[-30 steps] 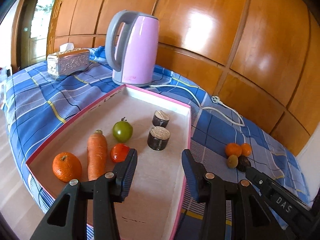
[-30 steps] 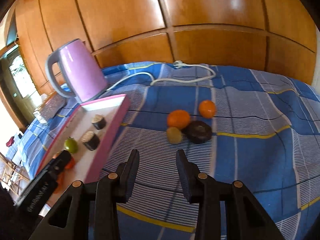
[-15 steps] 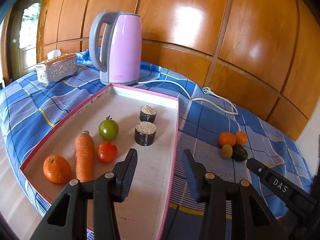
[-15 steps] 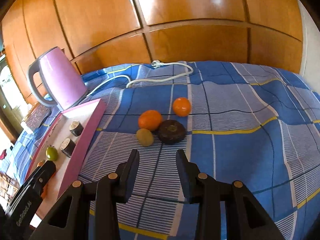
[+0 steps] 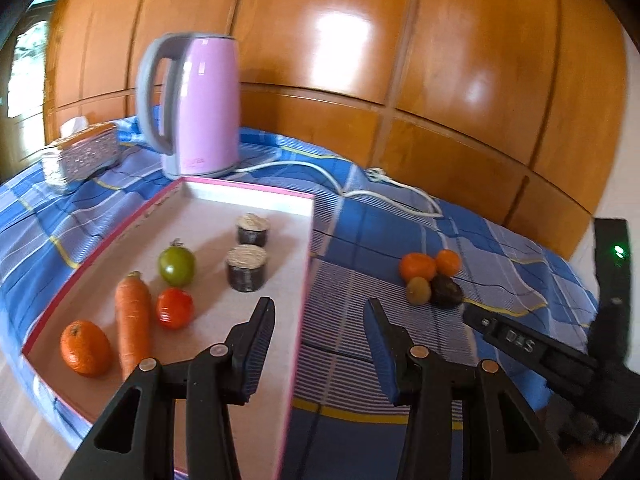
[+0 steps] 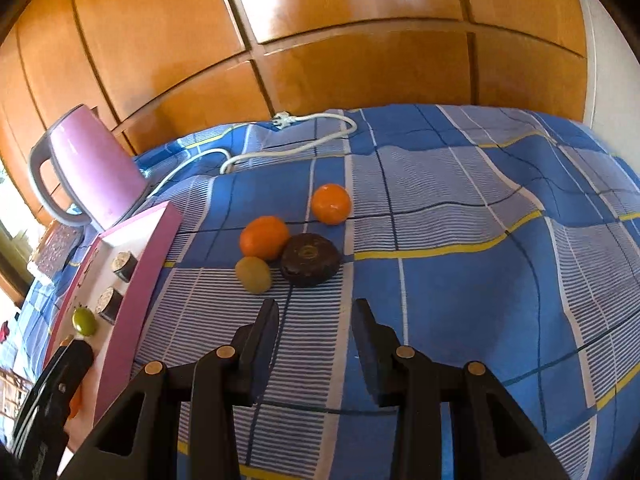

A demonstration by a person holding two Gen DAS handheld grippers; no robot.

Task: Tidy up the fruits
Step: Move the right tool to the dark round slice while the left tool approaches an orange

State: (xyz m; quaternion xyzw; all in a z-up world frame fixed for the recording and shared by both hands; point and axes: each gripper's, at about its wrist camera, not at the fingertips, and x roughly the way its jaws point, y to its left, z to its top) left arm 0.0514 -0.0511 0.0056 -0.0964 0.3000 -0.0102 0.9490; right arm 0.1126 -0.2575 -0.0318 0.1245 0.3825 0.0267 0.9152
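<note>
Four loose fruits huddle on the blue checked cloth: two oranges (image 6: 264, 237) (image 6: 331, 203), a kiwi (image 6: 253, 274) and a dark round fruit (image 6: 310, 259), touching or nearly so, right of the pink-rimmed tray (image 5: 296, 320). We hold the right gripper (image 6: 314, 326) just near of them, fingers spread wide and empty, likely lining up on the dark fruit. Our left gripper (image 5: 318, 332), equally open and empty, hovers over the tray's right rim, where a carrot (image 5: 133, 316), tomatoes and another orange (image 5: 85, 347) lie sorted.

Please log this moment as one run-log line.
left hand-held gripper: open, over tray edge | right hand-held gripper: open, facing kiwi | fruit cluster: on cloth, untouched
</note>
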